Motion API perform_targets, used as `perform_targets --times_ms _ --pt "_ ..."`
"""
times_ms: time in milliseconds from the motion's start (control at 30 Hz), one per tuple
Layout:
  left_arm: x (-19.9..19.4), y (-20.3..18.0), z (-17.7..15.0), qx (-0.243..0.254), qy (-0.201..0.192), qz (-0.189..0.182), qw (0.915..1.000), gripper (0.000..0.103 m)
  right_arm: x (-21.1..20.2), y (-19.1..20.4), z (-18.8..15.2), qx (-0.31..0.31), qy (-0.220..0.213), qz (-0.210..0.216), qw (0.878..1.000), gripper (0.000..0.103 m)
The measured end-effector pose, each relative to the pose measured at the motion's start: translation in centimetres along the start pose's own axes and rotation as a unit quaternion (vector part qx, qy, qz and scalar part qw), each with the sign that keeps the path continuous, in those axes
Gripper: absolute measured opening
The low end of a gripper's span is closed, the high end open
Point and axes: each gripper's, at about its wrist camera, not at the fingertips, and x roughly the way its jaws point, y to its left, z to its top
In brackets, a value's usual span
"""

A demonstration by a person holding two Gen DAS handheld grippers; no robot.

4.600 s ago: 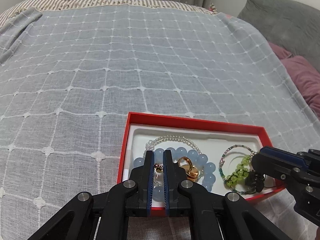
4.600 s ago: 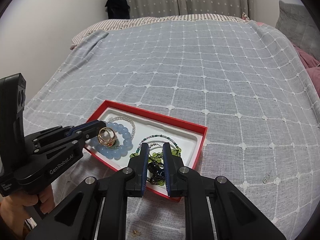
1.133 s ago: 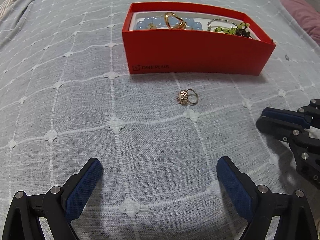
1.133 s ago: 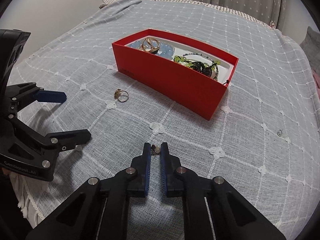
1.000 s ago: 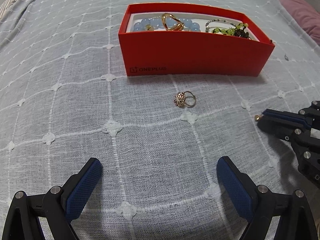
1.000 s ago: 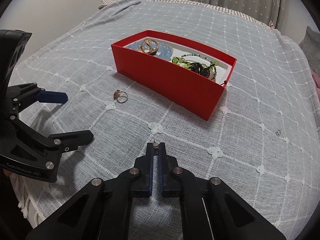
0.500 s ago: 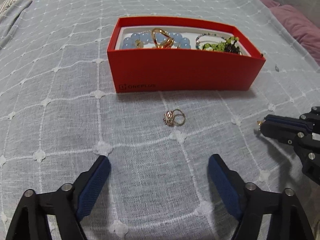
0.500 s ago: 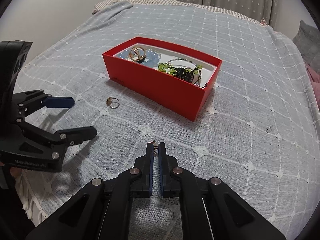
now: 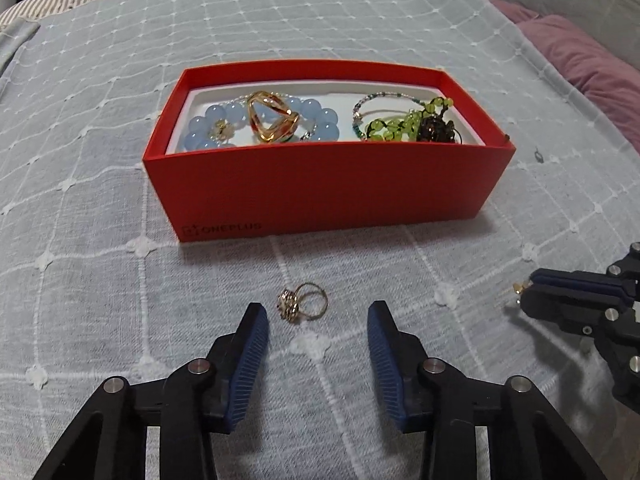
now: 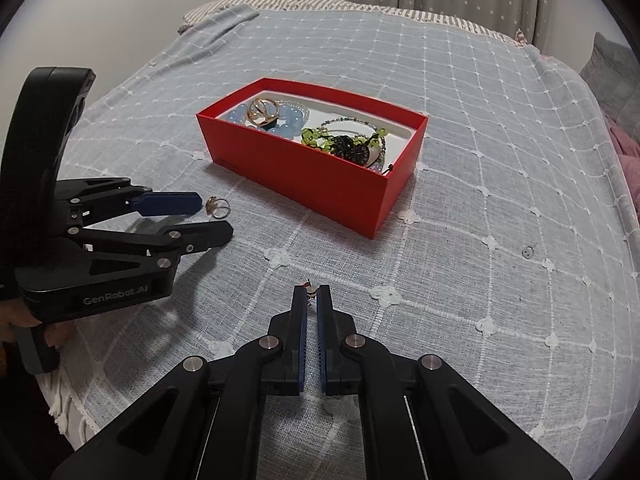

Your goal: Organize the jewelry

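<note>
A small gold ring (image 9: 302, 302) (image 10: 218, 206) lies on the grey checked bedspread in front of the red box (image 9: 328, 192) (image 10: 300, 168). My left gripper (image 9: 317, 311) (image 10: 212, 216) is low over the cloth and its jaws are closing. The ring sits just ahead of the fingertips, near the left one, and neither pad touches it. My right gripper (image 10: 311, 290) (image 9: 530, 286) is shut on a tiny gold stud (image 10: 309, 285) that pokes out at its tips. The box holds a blue bead bracelet (image 9: 324, 118), a large gold ring (image 9: 272, 118) and a green bead bracelet (image 9: 400, 124).
A purple pillow (image 9: 580, 60) and a grey cushion (image 10: 616, 76) lie at the right of the bed. A tiny dark piece (image 10: 529, 252) rests on the cloth right of the box. The bed edge runs along the near left, by a person's hand (image 10: 24, 322).
My left gripper moved forward up to the ring and its jaws narrowed from wide open. The right gripper stayed shut on the stud and hardly moved.
</note>
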Motion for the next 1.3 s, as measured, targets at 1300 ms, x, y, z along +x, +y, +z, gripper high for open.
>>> perform_targets --times_ms 1300 --pt "-2.9 2.7 0.0 -0.015 -0.017 0.034 0.9992 0.019 -1.5 0.0 2.4 0.012 -0.029 0.007 0.999 0.004"
